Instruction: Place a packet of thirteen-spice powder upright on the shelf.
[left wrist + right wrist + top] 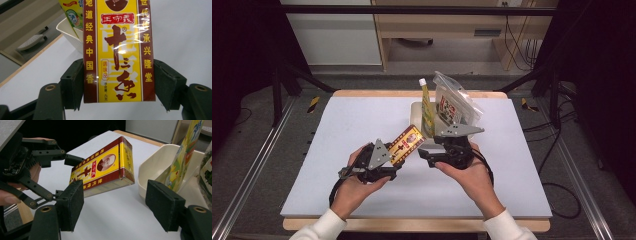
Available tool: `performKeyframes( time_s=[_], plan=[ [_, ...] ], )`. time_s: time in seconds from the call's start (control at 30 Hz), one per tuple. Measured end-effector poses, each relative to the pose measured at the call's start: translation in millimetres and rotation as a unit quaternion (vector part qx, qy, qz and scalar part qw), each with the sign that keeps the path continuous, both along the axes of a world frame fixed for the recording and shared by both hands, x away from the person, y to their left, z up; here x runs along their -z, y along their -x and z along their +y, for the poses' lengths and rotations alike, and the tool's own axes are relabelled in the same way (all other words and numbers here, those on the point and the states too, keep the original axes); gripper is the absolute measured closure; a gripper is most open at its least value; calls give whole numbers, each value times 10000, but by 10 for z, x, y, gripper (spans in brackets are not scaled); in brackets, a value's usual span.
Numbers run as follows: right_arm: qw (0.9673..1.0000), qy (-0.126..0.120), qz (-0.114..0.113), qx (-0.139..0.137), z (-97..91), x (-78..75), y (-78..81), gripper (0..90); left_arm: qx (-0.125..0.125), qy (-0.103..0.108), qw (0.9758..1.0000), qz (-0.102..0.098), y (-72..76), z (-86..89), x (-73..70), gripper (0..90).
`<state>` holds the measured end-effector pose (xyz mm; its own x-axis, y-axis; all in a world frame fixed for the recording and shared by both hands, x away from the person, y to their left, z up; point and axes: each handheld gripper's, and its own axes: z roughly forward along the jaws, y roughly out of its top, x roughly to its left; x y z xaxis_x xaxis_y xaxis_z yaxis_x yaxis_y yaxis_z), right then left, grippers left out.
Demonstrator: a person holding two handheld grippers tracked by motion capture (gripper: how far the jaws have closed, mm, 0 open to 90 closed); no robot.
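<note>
left tongs [398, 156]: clamped on yellow-red box [406, 144], raised over worktop [352, 130] | right tongs [115, 202]: wide, nothing between, beside cream bin [152, 167]

Yellow box [117, 50] with maroon borders; cream basket [155, 170].

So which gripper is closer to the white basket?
Right. The right gripper hangs open just in front of the white basket; the left gripper sits farther back, clamping the yellow box.

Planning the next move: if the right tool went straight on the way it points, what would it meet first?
Probably the yellow and red box held in the left tool, which lies ahead between the right tool's open jaws; depth is uncertain.
</note>
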<state>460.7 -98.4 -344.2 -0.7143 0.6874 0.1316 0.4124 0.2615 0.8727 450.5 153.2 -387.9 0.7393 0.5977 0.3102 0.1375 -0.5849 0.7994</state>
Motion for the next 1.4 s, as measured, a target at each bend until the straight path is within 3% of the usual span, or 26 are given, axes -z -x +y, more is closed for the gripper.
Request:
performKeyframes(
  time_s=[0.23, 0.6, 0.83, 1.0, 1.17, 1.4],
  plan=[
    [9996, -195, 216, -49, 17, 32, -94, 309, 68, 54, 9999, -50, 33, -29, -22, 320],
    [9983, -299, 475, -178, 82, 93, -185, 313, 214, 169, 9995, -172, 108, -92, -58, 320],
    [9965, -492, 619, -261, 74, 96, -199, 450, 257, 170, 9993, -198, 116, -131, -21, 319],
    [9913, -891, 911, -330, 23, 66, -221, 585, 214, 181, 9995, -168, 86, -133, 27, 319],
    [9902, -1010, 904, -328, 32, 40, -191, 654, 168, 164, 9996, -164, 53, -157, 58, 319],
    [9939, -878, 647, -147, 76, -8, -127, 674, 114, 176, 9996, -166, 12, -175, 75, 286]
  ],
)
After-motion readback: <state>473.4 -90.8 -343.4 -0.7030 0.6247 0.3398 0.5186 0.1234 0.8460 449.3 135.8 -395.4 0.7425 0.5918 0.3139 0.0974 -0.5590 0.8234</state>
